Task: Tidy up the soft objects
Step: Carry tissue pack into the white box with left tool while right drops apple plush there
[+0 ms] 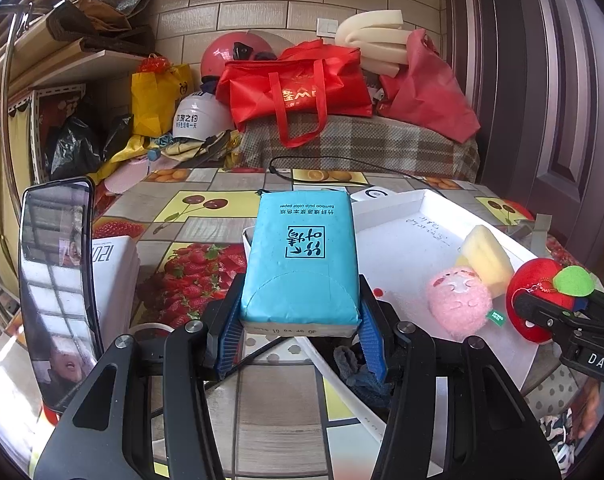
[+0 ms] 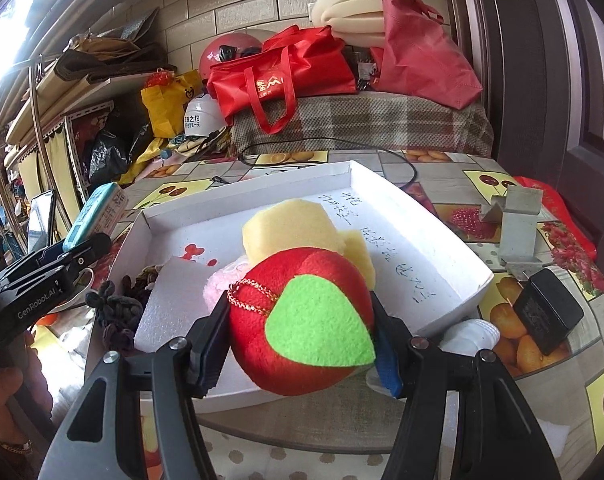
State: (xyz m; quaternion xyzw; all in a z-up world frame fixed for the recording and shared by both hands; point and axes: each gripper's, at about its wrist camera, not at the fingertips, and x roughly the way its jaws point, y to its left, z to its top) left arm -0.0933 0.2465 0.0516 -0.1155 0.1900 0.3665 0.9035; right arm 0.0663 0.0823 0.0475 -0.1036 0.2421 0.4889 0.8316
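Right gripper clamped on the plush apple, over the white tray

The right gripper [image 2: 302,344] has its two pads squeezing a red plush apple [image 2: 297,320] with a green felt leaf, held above the near edge of the white tray [image 2: 442,240]. Just behind it in the tray sit a yellow sponge [image 2: 289,228] and a bit of pink plush [image 2: 215,284]. A white foam block [image 2: 169,300] leans at the tray's near-left corner. The left gripper [image 2: 77,252] at the left edge grips a blue tissue pack [image 2: 95,212].
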